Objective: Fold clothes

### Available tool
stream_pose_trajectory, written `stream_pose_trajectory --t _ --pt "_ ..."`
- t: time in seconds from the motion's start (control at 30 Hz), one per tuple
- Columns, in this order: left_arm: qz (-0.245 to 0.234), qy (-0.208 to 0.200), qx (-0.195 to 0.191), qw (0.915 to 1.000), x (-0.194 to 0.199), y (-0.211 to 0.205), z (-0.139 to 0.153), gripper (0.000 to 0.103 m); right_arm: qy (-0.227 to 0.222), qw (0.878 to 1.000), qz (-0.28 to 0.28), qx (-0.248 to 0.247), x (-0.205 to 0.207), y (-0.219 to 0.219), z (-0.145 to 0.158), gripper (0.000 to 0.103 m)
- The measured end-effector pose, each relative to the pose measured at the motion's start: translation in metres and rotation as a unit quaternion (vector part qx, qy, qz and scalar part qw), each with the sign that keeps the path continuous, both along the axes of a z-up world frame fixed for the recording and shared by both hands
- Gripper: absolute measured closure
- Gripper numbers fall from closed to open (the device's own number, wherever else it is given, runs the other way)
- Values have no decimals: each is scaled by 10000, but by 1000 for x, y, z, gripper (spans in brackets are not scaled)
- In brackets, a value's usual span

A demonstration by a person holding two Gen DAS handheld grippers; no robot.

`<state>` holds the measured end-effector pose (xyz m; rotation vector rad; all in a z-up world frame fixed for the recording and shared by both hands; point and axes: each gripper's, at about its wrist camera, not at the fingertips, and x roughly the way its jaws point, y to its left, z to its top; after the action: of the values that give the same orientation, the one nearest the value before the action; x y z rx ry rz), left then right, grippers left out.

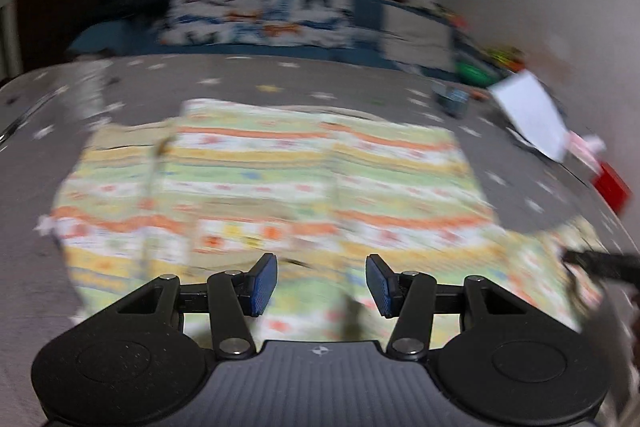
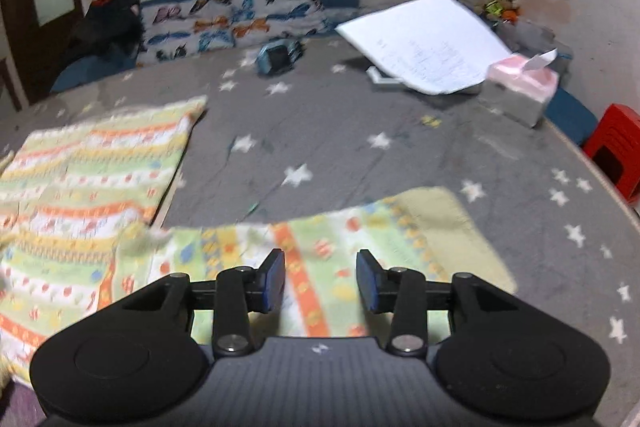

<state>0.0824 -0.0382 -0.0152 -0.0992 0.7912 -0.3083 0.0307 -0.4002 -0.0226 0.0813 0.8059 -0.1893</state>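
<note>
Left wrist view is blurred, yet it shows a pastel striped cotton garment [image 1: 272, 179], banded in orange, yellow, green and white with small prints, spread flat across the middle of a bed covered by a grey sheet with white stars [image 1: 280, 75]. The left tongs [image 1: 321, 285] hang over the garment's near edge, blue pads wide apart and holding nothing. At the right edge of this view a dark tool tip [image 1: 600, 263] reaches toward the cloth; whether it touches cannot be told.

From the right wrist view, the same garment [image 2: 88, 179] lies toward the bed's left side, and one part of it [image 2: 360, 251] stretches sideways along the near edge. The right tongs [image 2: 321, 281] hover above that part, spread wide, with nothing between the pads.

Farther off, toward the head of the bed [image 2: 360, 147], rest a butterfly-print pillow [image 2: 232, 19], a small blue gadget [image 2: 278, 57], a white sheet of paper [image 2: 428, 43] and a pink tissue pack [image 2: 520, 87]. Beside the right edge stands a red plastic stool [image 2: 616, 147].
</note>
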Motion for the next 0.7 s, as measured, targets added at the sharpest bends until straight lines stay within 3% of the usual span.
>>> stream_pose_trajectory --t 0.23,0.33,0.57,0.67,0.7 --pt "1079 -103 133 9940 12 52 -9 51 15 10000 -25 -50 0 0 0 49" --pt "1537 -291 362 9870 8 63 -6 51 21 10000 -48 -34 0 -3 -2 46" --pt "2409 -585 858 9650 1 89 -3 51 54 9999 -53 -91 1 -2 -2 42" --pt "2849 -646 1227 9485 -1 104 -1 50 67 9999 -45 -84 1 -3 -1 41" --pt "2918 -627 1197 9469 -1 111 0 48 70 9999 -40 -86 1 -4 -1 41"
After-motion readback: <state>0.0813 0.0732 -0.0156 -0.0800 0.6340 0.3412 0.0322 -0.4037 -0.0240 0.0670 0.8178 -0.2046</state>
